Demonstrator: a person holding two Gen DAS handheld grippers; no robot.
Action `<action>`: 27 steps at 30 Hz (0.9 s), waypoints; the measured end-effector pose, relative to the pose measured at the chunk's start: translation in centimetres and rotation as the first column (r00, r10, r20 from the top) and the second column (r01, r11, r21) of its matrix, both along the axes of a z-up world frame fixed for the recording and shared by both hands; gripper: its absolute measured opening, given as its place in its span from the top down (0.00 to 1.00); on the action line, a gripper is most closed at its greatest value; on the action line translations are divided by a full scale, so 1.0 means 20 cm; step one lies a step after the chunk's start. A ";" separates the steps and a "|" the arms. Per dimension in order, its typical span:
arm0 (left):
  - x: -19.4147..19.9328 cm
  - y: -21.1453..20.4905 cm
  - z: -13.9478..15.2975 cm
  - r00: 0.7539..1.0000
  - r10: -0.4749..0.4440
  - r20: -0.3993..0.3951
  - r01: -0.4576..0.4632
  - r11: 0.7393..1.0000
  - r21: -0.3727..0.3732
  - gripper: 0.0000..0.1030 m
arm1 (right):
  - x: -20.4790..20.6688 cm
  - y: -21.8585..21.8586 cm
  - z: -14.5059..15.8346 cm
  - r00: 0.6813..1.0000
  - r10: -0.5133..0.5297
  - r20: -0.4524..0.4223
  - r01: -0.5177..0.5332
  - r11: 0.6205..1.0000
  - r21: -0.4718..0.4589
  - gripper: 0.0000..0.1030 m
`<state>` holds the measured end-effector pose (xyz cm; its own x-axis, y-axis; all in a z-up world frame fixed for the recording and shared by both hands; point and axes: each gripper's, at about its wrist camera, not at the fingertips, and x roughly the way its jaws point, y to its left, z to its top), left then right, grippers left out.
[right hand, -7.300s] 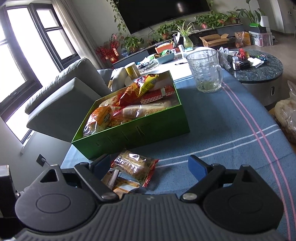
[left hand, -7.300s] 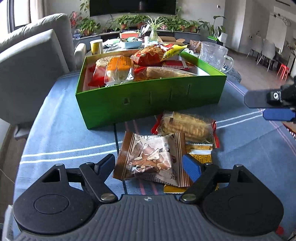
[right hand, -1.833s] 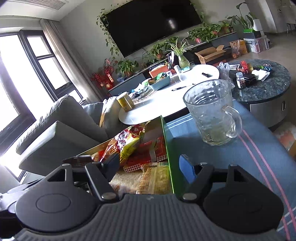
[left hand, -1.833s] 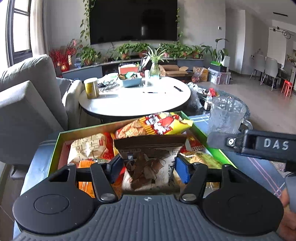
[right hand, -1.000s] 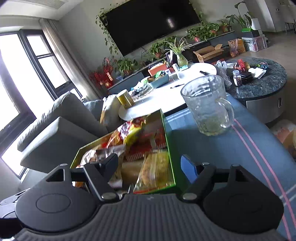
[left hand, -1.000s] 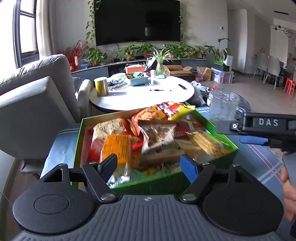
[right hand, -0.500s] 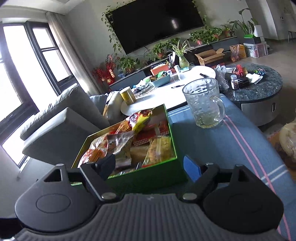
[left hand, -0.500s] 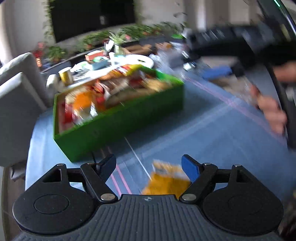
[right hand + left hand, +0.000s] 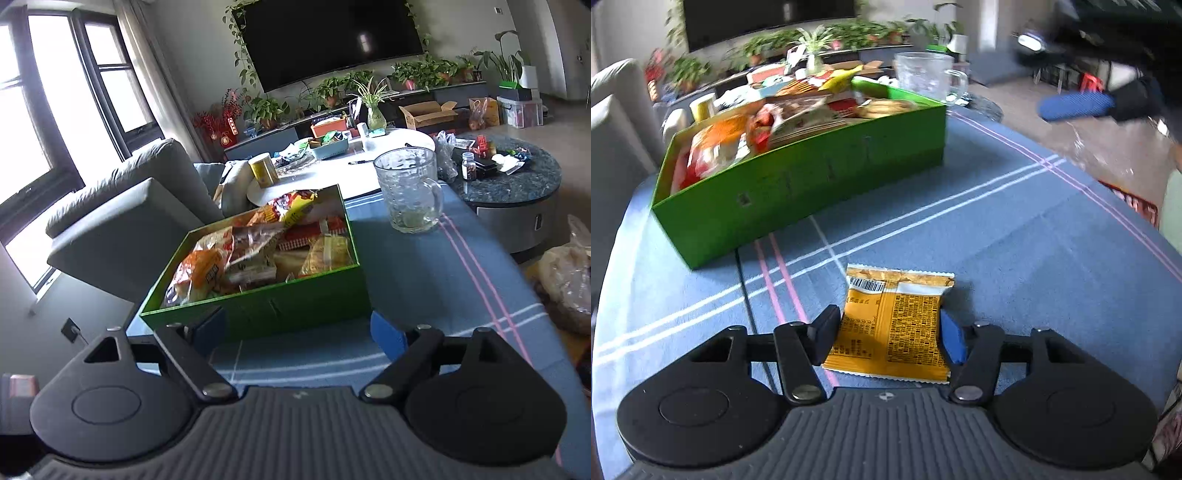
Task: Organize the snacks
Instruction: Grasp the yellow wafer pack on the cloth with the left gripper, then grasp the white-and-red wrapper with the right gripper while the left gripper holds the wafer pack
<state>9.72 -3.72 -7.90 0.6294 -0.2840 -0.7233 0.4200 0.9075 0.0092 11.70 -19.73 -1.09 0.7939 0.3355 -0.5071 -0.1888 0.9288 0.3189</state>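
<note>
A yellow snack packet (image 9: 892, 325) lies flat on the blue tablecloth. My left gripper (image 9: 886, 332) is open, low over the cloth, with a finger on each side of the packet. A green box (image 9: 812, 177) full of snack bags stands beyond it. In the right wrist view the green box (image 9: 266, 306) is just ahead, holding several bags (image 9: 251, 254). My right gripper (image 9: 299, 328) is open and empty, held above the table in front of the box. Its blue finger (image 9: 1075, 105) shows in the left wrist view at upper right.
A glass mug (image 9: 410, 192) stands on the cloth behind the box's right end. A grey sofa (image 9: 122, 229) is on the left. A white round table (image 9: 343, 162) and a dark round table (image 9: 517, 181) lie beyond. A plastic bag (image 9: 565, 273) sits at right.
My left gripper dropped the brown snack into the box, then swung back and down to the yellow packet, which now sits between its fingers. My right gripper drew back from the box.
</note>
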 end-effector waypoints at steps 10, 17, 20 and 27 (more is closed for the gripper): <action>-0.11 0.19 0.08 0.981 0.190 0.031 -0.189 0.981 -0.049 0.53 | -0.12 -0.04 -0.08 0.995 0.096 -0.028 -0.098 0.994 -0.058 0.17; -0.23 0.18 0.18 0.975 0.206 0.078 -0.201 0.977 -0.066 0.53 | -0.28 0.01 -0.12 0.978 0.203 -0.036 -0.206 0.968 -0.144 0.17; -0.29 0.18 0.22 0.973 0.208 0.102 -0.201 0.977 -0.073 0.53 | -0.37 0.02 -0.14 0.968 0.247 -0.041 -0.251 0.950 -0.187 0.17; -0.40 0.20 0.28 0.962 0.233 0.140 -0.221 0.971 -0.095 0.52 | -0.54 0.04 -0.24 0.937 0.333 -0.107 -0.349 0.889 -0.296 0.17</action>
<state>1.71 0.26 -2.30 0.7827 -0.1730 -0.5979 0.2023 0.9791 -0.0184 1.00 -18.96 -5.91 0.6284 0.4030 -0.6654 -0.5025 0.8632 0.0483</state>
